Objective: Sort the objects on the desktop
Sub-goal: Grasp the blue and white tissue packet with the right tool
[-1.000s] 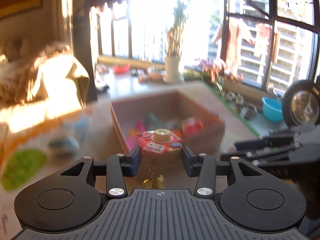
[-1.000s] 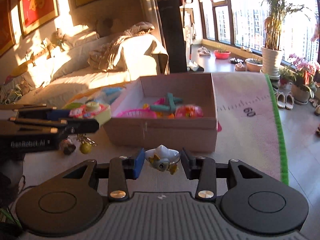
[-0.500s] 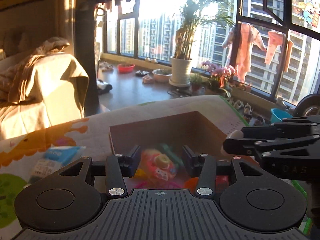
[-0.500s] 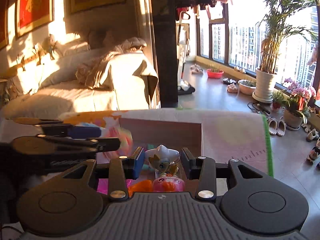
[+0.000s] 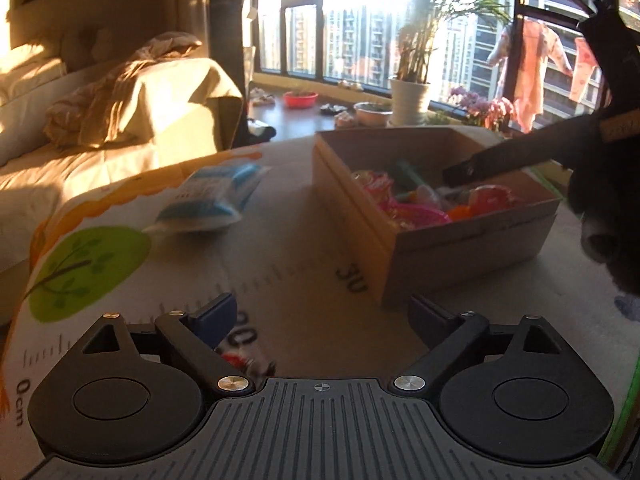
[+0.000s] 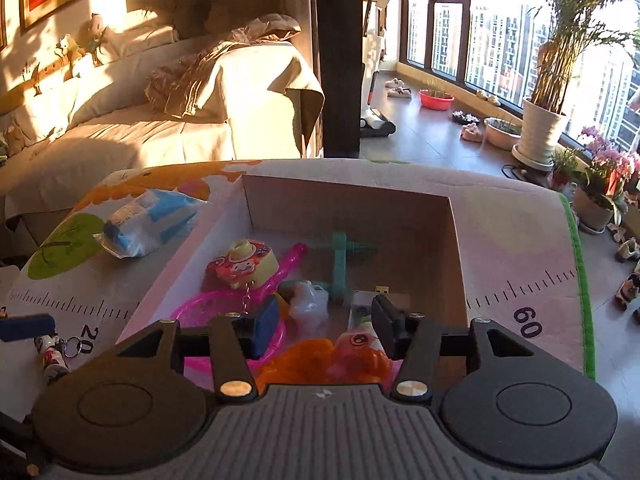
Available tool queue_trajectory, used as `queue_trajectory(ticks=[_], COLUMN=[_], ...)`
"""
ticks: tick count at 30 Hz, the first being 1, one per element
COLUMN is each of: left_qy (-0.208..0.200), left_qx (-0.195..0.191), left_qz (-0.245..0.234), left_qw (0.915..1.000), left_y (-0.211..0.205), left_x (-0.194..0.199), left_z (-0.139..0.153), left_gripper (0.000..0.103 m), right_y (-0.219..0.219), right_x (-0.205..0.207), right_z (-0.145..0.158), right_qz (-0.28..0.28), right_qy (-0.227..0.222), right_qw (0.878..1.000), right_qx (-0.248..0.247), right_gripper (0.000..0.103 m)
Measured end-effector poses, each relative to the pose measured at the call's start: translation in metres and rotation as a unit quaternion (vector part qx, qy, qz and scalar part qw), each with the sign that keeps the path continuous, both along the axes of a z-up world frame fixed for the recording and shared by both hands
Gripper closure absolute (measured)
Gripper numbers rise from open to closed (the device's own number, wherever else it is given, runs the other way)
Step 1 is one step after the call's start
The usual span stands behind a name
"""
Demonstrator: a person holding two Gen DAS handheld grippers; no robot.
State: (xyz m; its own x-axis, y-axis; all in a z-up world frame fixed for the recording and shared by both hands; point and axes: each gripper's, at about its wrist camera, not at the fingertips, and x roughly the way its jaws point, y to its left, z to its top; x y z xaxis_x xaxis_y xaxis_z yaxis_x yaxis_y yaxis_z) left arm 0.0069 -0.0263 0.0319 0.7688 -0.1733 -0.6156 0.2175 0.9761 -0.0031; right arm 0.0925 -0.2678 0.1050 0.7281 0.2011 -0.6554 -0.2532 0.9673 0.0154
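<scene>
A cardboard box (image 6: 352,208) (image 5: 460,240) on the mat holds several toys: the red and yellow keychain toy (image 6: 242,266), a white figure (image 6: 308,300), a pink net, teal sticks. My right gripper (image 6: 324,328) is open and empty above the box's near side. My left gripper (image 5: 320,316) is open and empty, low over the mat to the left of the box. A small red and white keychain (image 5: 248,360) (image 6: 50,354) lies just under the left gripper's left finger. The right gripper's finger (image 5: 500,160) reaches over the box in the left wrist view.
A blue and white packet (image 5: 212,200) (image 6: 148,224) lies on the mat left of the box. The mat (image 5: 280,280) has ruler marks and a green tree print. A sofa with a blanket stands behind; flower pots line the window.
Both grippers opened over the box and dropped their toys into it. The left gripper then pulled back left and down to the mat, near the small keychain.
</scene>
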Motion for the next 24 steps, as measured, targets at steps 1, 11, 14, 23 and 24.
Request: queue_trajectory(ticks=[1, 11, 14, 23, 24], left_qy=[0.004, 0.005, 0.012, 0.021, 0.024], left_qx=[0.003, -0.013, -0.022, -0.04, -0.043], left_qz=[0.01, 0.065, 0.054, 0.055, 0.055], left_qw=[0.9999, 0.9978, 0.9982, 0.9974, 0.9973], left_y=[0.007, 0.062, 0.071, 0.081, 0.082], left_x=[-0.004, -0.027, -0.031, -0.037, -0.037], left_z=[-0.003, -0.015, -0.018, -0.026, -0.026], left_gripper=[0.006, 0.002, 0.002, 0.001, 0.001], right_y=[0.004, 0.083, 0.132, 0.216, 0.215], right_x=[0.0, 0.03, 0.057, 0.15, 0.151], right_z=[0.005, 0.042, 0.031, -0.04, -0.043], right_qz=[0.001, 0.05, 0.076, 0.003, 0.003], right_qy=[-0.003, 0.026, 0.062, 0.131, 0.141], right_qw=[1.0, 0.997, 0.993, 0.991, 0.989], right_qx=[-0.004, 0.058, 0.072, 0.042, 0.048], right_gripper=[0.046, 0.024, 0.02, 0.019, 0.032])
